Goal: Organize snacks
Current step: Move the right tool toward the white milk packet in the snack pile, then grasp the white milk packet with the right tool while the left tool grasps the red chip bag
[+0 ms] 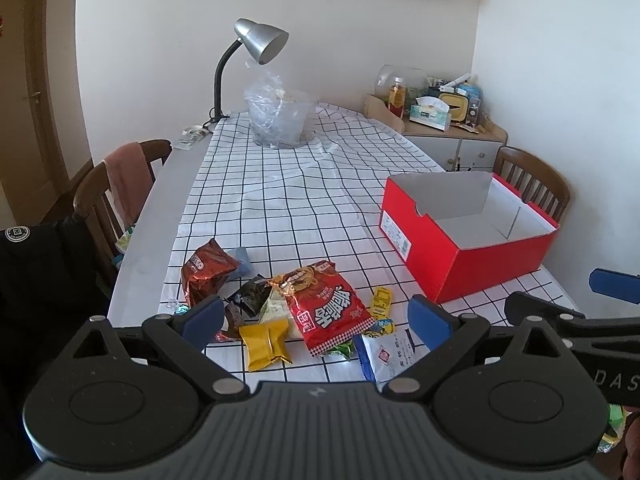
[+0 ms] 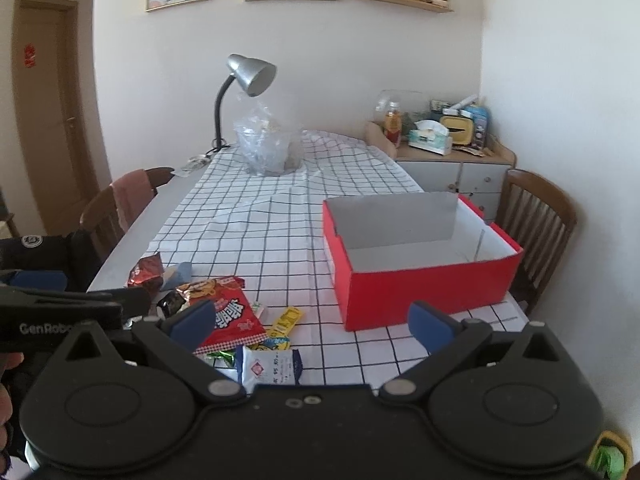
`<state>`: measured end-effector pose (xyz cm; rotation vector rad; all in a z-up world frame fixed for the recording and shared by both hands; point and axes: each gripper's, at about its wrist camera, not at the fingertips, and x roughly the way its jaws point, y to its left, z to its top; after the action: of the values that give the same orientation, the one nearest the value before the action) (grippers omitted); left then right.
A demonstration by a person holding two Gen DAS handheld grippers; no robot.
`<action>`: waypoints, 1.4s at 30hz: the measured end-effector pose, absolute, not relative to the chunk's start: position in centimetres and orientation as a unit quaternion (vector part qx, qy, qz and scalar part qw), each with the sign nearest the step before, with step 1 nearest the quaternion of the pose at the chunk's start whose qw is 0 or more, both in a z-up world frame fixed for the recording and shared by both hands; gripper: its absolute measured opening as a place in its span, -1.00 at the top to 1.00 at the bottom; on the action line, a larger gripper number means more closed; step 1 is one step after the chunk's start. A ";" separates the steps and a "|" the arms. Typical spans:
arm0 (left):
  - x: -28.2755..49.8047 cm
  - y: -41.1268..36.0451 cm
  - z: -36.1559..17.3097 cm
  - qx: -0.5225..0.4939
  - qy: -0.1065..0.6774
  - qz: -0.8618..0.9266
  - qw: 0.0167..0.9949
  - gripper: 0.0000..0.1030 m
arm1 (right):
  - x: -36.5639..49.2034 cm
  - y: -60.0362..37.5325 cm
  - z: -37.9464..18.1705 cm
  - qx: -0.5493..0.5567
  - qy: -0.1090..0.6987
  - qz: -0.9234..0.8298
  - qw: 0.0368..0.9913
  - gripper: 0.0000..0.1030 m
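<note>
- Landmark for this report: the red box (image 1: pixel 468 236), standing on the checked cloth (image 1: pixel 280 200) at the right side of the table (image 1: pixel 160 208). Its interior is white, shows a divider toward its far right end, and holds nothing visible.
- Far left of the box: a brown foil pack (image 1: pixel 204 270) lies at the cloth's left margin, with a small blue-grey packet (image 1: pixel 243 261) touching its right side.
- Left of the box, nearer the viewer: the main snack pile. A dark wrapper (image 1: pixel 252 296), a yellow pack (image 1: pixel 266 344) and a large red bag (image 1: pixel 330 306) lie touching or overlapping one another.
- Just left of the box's near corner: a small yellow sachet (image 1: pixel 381 301), and below it a white-and-blue packet (image 1: pixel 386 356).
- Left gripper (image 1: pixel 316 320): jaws spread wide, holding nothing, hovering over the pile with the red bag between them.
- Right gripper (image 2: pixel 312 324): jaws likewise spread and empty, hovering between the pile and the box's near wall.
- Step in hand, as judged: sorting has not begun; all the snacks seen on the cloth remain outside the box. This is the approach to a first pick.
- Next move, as judged: lower one gripper onto a single pack at the pile's edge, close on a crimped seam, then carry it rightward over the box rim. Overlapping wrappers risk a double pick.
</note>
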<state>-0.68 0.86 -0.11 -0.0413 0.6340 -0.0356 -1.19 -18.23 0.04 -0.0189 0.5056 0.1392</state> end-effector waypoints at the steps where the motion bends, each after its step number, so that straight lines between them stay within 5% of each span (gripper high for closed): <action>1: -0.5 0.9 -0.2 -0.022 0.313 -0.016 0.949 -0.92 | -1.0 -18.2 0.0 -0.011 0.250 0.073 0.965 -0.99; 23: 5.7 1.9 -4.3 -0.038 0.396 0.044 0.916 -0.91 | 7.4 -17.4 -7.2 -0.080 0.336 0.215 0.913 -0.89; 42: 7.9 3.6 -6.3 -0.044 0.434 0.094 0.895 -0.90 | 13.9 -14.1 -14.6 -0.058 0.468 0.196 0.860 -0.51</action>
<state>7.94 3.62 -6.32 -0.0910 0.8996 0.1942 13.92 -14.07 -14.56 -0.1207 0.9828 0.4120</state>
